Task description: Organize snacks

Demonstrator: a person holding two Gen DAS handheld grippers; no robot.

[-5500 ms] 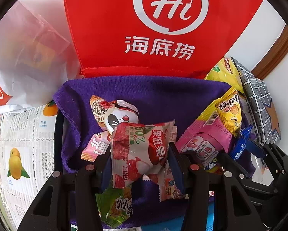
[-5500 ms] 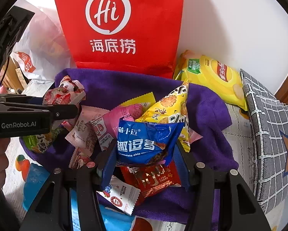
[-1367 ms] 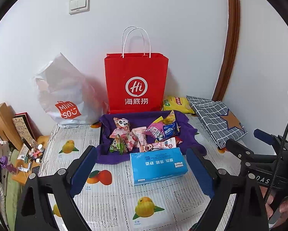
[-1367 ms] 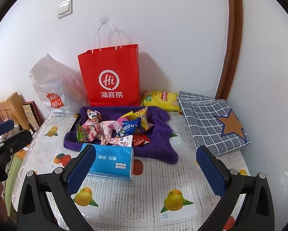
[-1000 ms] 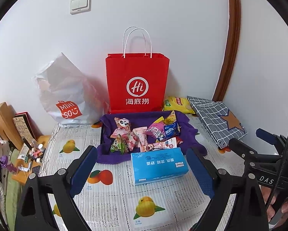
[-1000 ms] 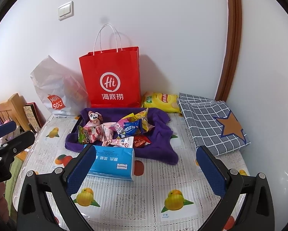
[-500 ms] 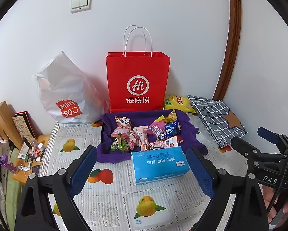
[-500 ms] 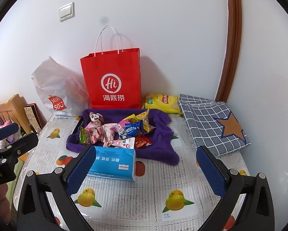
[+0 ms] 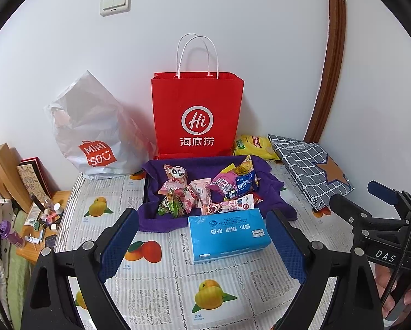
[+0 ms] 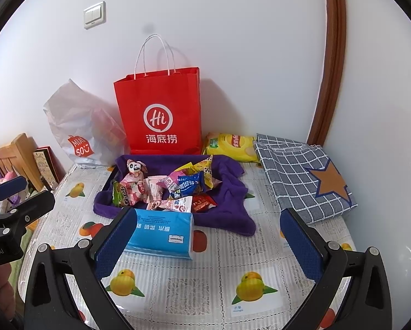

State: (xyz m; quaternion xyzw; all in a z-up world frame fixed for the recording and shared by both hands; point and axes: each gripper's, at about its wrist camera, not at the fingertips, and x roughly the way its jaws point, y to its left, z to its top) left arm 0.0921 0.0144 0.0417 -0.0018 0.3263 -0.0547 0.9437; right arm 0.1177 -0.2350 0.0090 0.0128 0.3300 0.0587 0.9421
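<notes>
Several small snack packets point(image 9: 205, 189) lie in a tray lined with a purple towel point(image 9: 161, 221) at the back middle of the table; they also show in the right wrist view point(image 10: 164, 187). A yellow chip bag point(image 9: 253, 143) lies behind the tray to the right. My left gripper point(image 9: 202, 243) is open and empty, held back above the table's near half. My right gripper point(image 10: 208, 243) is open and empty too, equally far back. Each gripper shows at the edge of the other's view.
A blue tissue pack point(image 9: 228, 233) lies in front of the tray. A red paper bag point(image 9: 197, 115) and a white plastic bag point(image 9: 92, 134) stand against the wall. A grey checked cloth point(image 10: 304, 176) lies at the right. Clutter lies on a wooden ledge point(image 9: 35, 214) at the left.
5.5 s ago each gripper was shut on a snack packet over the tray. Now both are open, empty and pulled far back. Over the last second they barely moved.
</notes>
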